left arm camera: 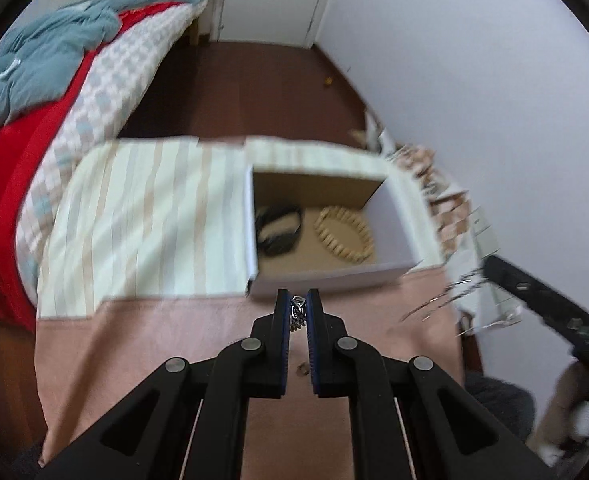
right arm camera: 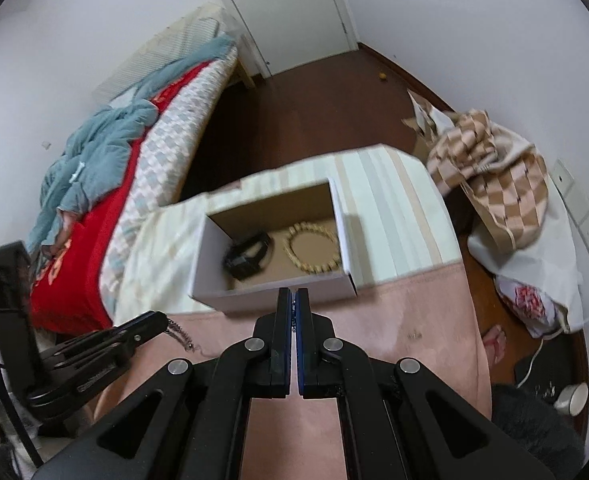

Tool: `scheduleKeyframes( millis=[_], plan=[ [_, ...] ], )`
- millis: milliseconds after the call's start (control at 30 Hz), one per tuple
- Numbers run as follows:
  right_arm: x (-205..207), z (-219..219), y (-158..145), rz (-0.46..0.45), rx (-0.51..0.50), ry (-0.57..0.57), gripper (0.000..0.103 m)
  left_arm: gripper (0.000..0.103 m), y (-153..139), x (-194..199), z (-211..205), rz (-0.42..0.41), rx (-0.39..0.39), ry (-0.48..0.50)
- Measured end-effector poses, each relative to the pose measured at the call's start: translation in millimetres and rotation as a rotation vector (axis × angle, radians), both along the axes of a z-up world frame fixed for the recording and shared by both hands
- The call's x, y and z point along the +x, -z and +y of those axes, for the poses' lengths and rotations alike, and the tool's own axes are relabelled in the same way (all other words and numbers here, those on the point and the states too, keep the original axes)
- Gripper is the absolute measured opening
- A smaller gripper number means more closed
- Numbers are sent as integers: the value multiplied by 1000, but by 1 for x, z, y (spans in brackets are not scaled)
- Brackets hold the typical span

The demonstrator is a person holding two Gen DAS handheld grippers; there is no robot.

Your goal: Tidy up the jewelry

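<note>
An open white cardboard box (left arm camera: 326, 280) (right arm camera: 270, 290) sits on the table, holding a black watch (left arm camera: 278, 230) (right arm camera: 248, 258) and a beige bead bracelet (left arm camera: 344, 236) (right arm camera: 312, 250). My left gripper (left arm camera: 298, 308) is shut on a silver chain (left arm camera: 297, 314), held just in front of the box's near wall. From the right wrist view the left gripper (right arm camera: 162, 326) shows at the left with the chain (right arm camera: 180, 336) dangling over the pink cloth. My right gripper (right arm camera: 293, 308) is shut and empty, just before the box's near wall.
The table has a pink cloth (right arm camera: 394, 360) in front and a striped cloth (left arm camera: 142, 220) under the box. A bed with a red cover (right arm camera: 74, 272) lies to the left. A checked bag (right arm camera: 490, 172) and white bags sit on the floor at the right.
</note>
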State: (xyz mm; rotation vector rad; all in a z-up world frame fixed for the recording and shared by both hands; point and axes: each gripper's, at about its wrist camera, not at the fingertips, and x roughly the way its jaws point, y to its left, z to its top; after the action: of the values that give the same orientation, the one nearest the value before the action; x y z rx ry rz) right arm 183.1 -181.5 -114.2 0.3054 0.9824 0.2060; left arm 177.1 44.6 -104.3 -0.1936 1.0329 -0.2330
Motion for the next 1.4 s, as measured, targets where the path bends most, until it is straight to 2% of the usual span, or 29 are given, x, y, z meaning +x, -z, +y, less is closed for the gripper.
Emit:
scheduleKeyframes(
  millis=[167,333,500,700,800,900,933,967,1000,1033,1067,1200,1267,1367,1400],
  plan=[
    [31,4,-25,-41,-19,-28,1,3,-31,23,-7,-52,-11,23],
    [75,10,-29,-34,-57,-69,1,3,-30,52,-18,-39,-10,42],
    [114,18,-11,26,-73,-124,1,3,-12,81,-26,20,-33,59],
    [142,26,24,123,-68,-170,1,3,10,94,-23,78,-34,36],
    [154,29,40,177,-33,-203,2,8,16,97,-18,93,5,-17],
    [165,32,55,253,-17,-221,2,13,23,99,-11,119,88,-74],
    [166,32,59,270,-17,-220,3,22,25,99,-9,119,107,-86],
    [166,31,62,278,-22,-214,8,42,26,99,-8,114,129,-97],
    [165,31,64,282,-25,-211,11,55,27,98,-5,105,140,-106],
    [164,30,65,285,-30,-207,20,76,28,96,-3,96,156,-121],
    [162,29,65,282,-45,-201,28,80,27,94,-1,83,169,-132],
    [152,27,59,252,-115,-182,43,83,29,90,2,65,209,-145],
    [144,27,56,228,-181,-161,64,99,30,86,3,63,234,-154],
    [132,29,55,190,-289,-129,87,102,32,81,1,53,269,-158],
    [129,29,55,180,-312,-126,89,103,34,79,0,53,283,-159]
  ],
)
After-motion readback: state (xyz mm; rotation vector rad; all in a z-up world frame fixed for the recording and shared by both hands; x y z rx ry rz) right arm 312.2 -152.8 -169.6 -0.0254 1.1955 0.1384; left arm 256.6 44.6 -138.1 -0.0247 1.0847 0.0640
